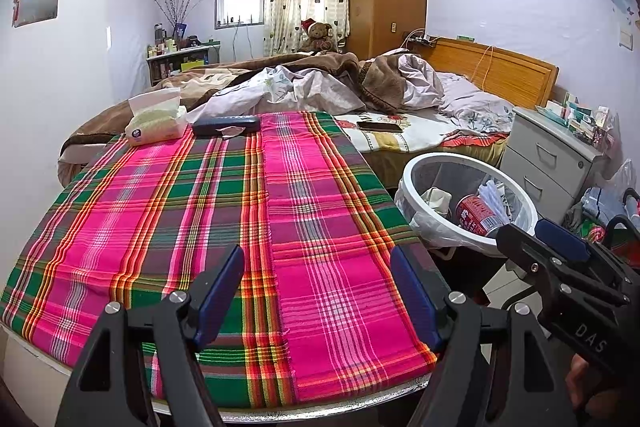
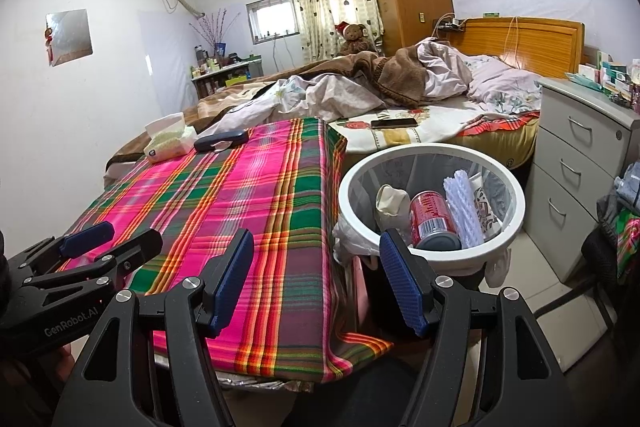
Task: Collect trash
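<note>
**A:** Left wrist view first: what are you holding?

**B:** Nothing. Your left gripper (image 1: 318, 291) hangs over the near end of the plaid cloth (image 1: 224, 227), jaws spread wide with only cloth between the blue pads (image 1: 416, 301). Your right gripper (image 2: 316, 279) is the same, jaws wide apart and bare. It sits over the cloth's right edge, with its right pad in front of the bin's near rim.

**A:** Where is the trash?

**B:** In the bin (image 2: 516, 211), at 1 o'clock from your right gripper, just beside the table. Inside you can see a red can (image 2: 432, 219) lying on its side, a crumpled beige wad (image 2: 390, 201) at its 9 o'clock, and a white ribbed piece (image 2: 464, 211) at its 3 o'clock. From the left wrist the bin (image 1: 412, 183) shows at 2 o'clock, with the can (image 1: 478, 215) in it.

**A:** Anything on the cloth?

**B:** At the far end, 11 o'clock from your left gripper, a tissue pack (image 1: 156, 123) stands beside a dark blue case (image 1: 226, 125). A small pale scrap (image 1: 230, 133) touches the case's near side; you cannot tell whether it is trash.

**A:** And beyond?

**B:** A phone (image 1: 379, 126) lies on the bed (image 1: 400, 139) at 12 o'clock, well apart from the cloth's items. A drawer unit (image 2: 580, 163) stands at the bin's 3 o'clock.
</note>
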Available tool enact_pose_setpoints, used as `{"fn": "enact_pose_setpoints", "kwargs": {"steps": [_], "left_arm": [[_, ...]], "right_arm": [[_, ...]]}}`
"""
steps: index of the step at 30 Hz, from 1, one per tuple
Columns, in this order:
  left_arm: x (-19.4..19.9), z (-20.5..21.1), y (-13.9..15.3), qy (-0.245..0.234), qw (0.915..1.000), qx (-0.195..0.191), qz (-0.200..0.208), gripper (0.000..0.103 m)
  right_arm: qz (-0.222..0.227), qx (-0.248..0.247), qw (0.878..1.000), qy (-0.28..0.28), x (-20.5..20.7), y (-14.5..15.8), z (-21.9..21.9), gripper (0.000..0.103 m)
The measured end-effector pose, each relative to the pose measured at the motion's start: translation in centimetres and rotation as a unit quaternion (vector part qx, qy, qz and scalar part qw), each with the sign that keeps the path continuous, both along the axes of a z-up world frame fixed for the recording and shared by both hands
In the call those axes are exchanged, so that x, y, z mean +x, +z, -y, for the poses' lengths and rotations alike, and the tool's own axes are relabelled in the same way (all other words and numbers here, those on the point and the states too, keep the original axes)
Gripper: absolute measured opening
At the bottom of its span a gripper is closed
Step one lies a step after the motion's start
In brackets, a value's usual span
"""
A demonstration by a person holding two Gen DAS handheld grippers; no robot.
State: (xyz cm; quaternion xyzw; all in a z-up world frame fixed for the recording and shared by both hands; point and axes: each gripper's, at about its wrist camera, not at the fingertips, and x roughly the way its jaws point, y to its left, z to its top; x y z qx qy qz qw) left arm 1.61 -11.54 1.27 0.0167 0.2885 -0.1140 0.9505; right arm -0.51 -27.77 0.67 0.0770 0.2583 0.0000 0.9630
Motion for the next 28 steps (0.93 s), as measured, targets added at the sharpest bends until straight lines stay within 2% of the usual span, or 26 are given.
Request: {"fn": "enact_pose_setpoints", "kwargs": {"steps": [28], "left_arm": [[-0.28,0.13,0.14,0.001,1.0,0.0,-0.002,0.077]], "right_arm": [[-0.001,0.001,1.0,0.003,0.01,0.06,-0.47,0.067]]}}
